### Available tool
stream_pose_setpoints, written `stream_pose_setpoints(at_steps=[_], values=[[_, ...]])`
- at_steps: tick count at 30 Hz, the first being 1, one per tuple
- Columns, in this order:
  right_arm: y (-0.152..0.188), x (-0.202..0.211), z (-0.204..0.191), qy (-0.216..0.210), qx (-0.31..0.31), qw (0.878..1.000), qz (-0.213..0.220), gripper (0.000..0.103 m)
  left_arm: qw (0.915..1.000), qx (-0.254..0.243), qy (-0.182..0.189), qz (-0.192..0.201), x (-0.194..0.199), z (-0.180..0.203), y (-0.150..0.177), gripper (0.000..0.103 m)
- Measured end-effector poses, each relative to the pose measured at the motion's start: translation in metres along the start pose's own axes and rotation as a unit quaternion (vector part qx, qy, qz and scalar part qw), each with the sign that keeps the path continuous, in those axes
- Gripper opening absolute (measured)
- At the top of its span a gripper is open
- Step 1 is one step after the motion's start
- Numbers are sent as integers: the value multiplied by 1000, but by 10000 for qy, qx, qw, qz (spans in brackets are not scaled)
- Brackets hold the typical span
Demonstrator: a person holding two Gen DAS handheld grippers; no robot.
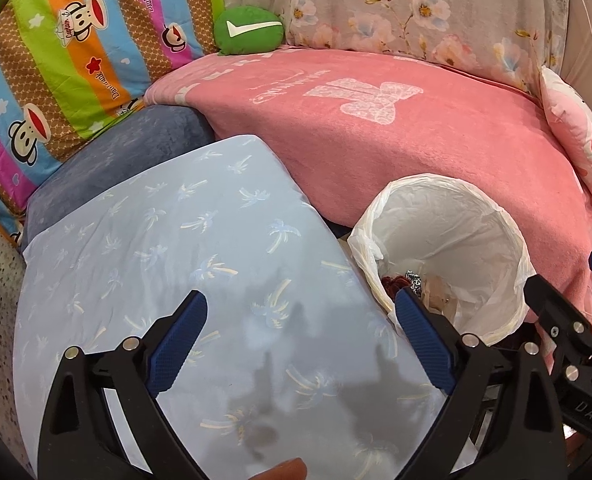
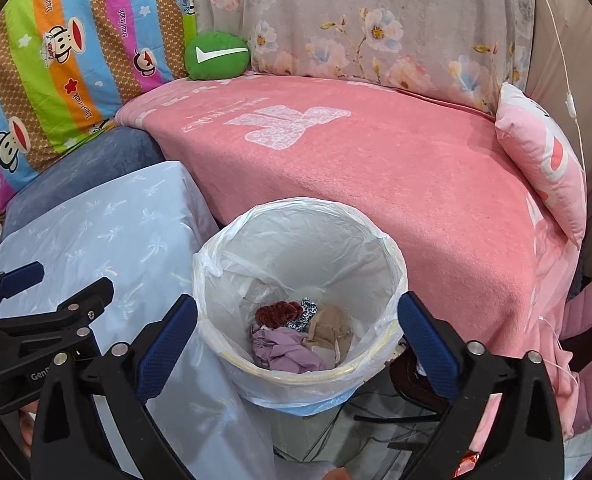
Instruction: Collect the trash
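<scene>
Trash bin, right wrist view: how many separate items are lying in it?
4 visible in the trash bin: a dark red scrunchie at the back, a spotted scrap beside it, a tan cloth right, a lilac cloth in front. More may be hidden underneath.

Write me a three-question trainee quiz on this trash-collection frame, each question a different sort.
1. True or false: the right tongs hold a piece of trash.
2. Where do the crumpled scraps lie: A) on the pink blanket, B) inside the lined bin, C) on the blue cushion?
3. What stands against the back, where the striped and floral fabrics meet?

Key: 1. False, both tongs are open and empty. 2. B. 3. A green round cushion.
</scene>
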State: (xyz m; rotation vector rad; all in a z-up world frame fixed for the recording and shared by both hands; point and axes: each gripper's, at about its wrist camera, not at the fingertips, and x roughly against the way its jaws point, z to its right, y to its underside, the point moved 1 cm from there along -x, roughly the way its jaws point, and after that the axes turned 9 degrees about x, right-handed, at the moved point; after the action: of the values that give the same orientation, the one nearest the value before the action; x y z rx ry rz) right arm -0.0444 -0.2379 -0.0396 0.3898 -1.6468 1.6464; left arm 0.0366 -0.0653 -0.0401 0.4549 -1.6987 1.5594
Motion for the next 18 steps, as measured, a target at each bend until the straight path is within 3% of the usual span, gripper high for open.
stream_pose_setpoints(at_steps=[18], values=[[8,6,1,30,68,10000,5,97,9998,24,-187,61,4,3,4,94]])
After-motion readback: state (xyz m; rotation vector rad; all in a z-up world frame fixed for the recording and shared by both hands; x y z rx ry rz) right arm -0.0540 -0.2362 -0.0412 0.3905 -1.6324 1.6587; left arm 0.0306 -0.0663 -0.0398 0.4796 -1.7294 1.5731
